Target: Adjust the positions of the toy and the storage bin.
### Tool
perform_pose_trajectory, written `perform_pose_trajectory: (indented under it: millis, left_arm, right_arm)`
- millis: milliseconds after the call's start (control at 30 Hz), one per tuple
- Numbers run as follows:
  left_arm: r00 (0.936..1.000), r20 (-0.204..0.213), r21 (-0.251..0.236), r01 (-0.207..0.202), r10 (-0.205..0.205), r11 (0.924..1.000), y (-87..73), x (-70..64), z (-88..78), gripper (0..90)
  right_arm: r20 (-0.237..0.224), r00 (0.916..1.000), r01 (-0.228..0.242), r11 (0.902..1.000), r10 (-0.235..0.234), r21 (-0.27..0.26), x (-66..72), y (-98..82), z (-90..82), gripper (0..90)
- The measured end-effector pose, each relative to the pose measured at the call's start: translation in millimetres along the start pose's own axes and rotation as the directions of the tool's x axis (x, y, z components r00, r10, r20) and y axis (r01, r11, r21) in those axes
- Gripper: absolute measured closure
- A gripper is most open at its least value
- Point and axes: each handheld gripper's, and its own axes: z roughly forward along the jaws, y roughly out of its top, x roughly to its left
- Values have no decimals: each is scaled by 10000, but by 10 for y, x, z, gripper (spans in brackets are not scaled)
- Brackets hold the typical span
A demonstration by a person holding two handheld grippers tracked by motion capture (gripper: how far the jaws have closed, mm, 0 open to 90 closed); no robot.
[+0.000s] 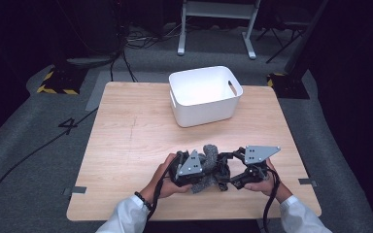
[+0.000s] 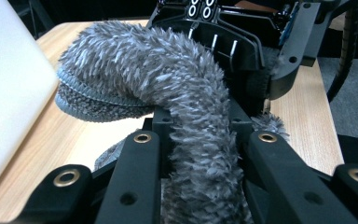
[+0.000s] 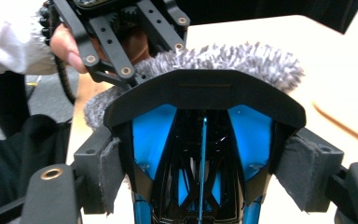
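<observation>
A fuzzy grey sock (image 1: 210, 150) with a ribbed cuff (image 2: 81, 100) lies between my two grippers near the table's front edge. My left gripper (image 1: 208, 170) is shut on it: the sock (image 2: 191, 93) runs up between the jaws (image 2: 203, 126) and bends off to the left. My right gripper (image 1: 230, 167) faces it from the right. Its padded jaws (image 3: 200, 158) are shut on a black frame with a blue inside (image 3: 205, 116). The sock's fuzz (image 3: 242, 58) shows just beyond that frame. The left gripper (image 3: 121, 37) and the hand holding it are beyond, at upper left.
A white plastic bin (image 1: 204, 114) with handle slots stands at the back middle of the wooden table (image 1: 126, 136), open side up; its wall (image 2: 9, 93) is close on the left in the left gripper view. Cables and stand legs lie on the floor behind.
</observation>
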Motion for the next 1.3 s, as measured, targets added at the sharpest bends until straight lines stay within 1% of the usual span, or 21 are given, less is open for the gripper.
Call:
perform_pose_trajectory:
  millis: [67,100,133,233,333,400,533,567,600,667,700,800,833,933,1067,1100,1133,1167,1233,1300]
  left_arm:
    - [9998,190,-13,87,-87,10000,-11,12,13,738]
    - [9997,240,57,102,-104,9999,-28,13,33,739]
    - [9995,303,148,32,-36,9999,-42,12,55,739]
    - [9981,602,288,113,-131,9995,-81,4,124,740]
    - [9943,1065,578,-46,-15,9983,-116,-29,201,739]
    - [9906,1370,747,-143,39,9971,-130,-65,254,739]
    - [9855,1694,1022,-273,96,9944,-153,-116,331,739]
    - [9838,1793,1040,-237,47,9943,-162,-122,346,739]
    - [9836,1801,1045,-231,40,9943,-165,-123,349,739]
    - [9859,1675,991,-217,48,9948,-162,-109,337,738]
    - [9876,1569,906,-124,-20,9958,-160,-104,322,738]
    - [9913,1313,625,-112,29,9980,-132,-80,264,739]
    - [9931,1173,447,-95,42,9990,-113,-68,228,739]
    - [9958,917,82,-26,18,10000,-77,-34,134,739]
    - [9981,582,-622,219,-182,9978,-13,45,-33,739]
    - [9985,495,-698,262,-228,9972,-7,59,-54,739]
    - [9993,282,-711,256,-237,9971,1,79,-72,739]
    - [9994,205,-674,283,-270,9973,2,92,-69,739]
    - [9990,238,-654,389,-374,9971,-9,120,-31,740]
    - [9990,283,-666,364,-346,9971,-8,126,14,740]
  right_arm:
    - [130,9999,48,9996,-44,-266,5,14,-8,254]
    - [171,9999,25,9994,-19,-358,7,19,-14,255]
    - [217,9998,-33,9986,45,-532,8,27,-18,255]
    - [323,9995,-16,9973,40,-729,17,49,-25,255]
    - [327,9994,-53,9958,83,-915,16,54,-43,256]
    - [365,9992,-107,9942,147,-1073,8,53,-62,256]
    - [484,9985,-176,9918,239,-1265,-6,54,-95,256]
    - [555,9982,-150,9916,223,-1282,-8,55,-102,256]
    - [607,9979,-146,9909,228,-1337,-10,55,-112,256]
    - [628,9977,-160,9909,245,-1335,-14,53,-121,256]
    - [685,9974,-141,9909,235,-1342,-15,49,-125,256]
    - [676,9974,-162,9916,251,-1283,-21,38,-125,256]
    - [675,9974,-163,9920,249,-1249,-23,32,-120,255]
    - [652,9976,-171,9930,248,-1172,-26,17,-110,256]
    - [601,9977,-243,9928,315,-1171,-29,6,-100,255]
    - [623,9976,-244,9930,317,-1152,-26,5,-96,255]
    - [636,9975,-224,9932,298,-1140,-24,6,-90,255]
    - [636,9977,-165,9936,237,-1116,-17,13,-80,255]
    - [618,9980,-96,9936,167,-1128,-1,37,-74,256]
    - [477,9987,-119,9912,183,-1316,19,68,-70,256]
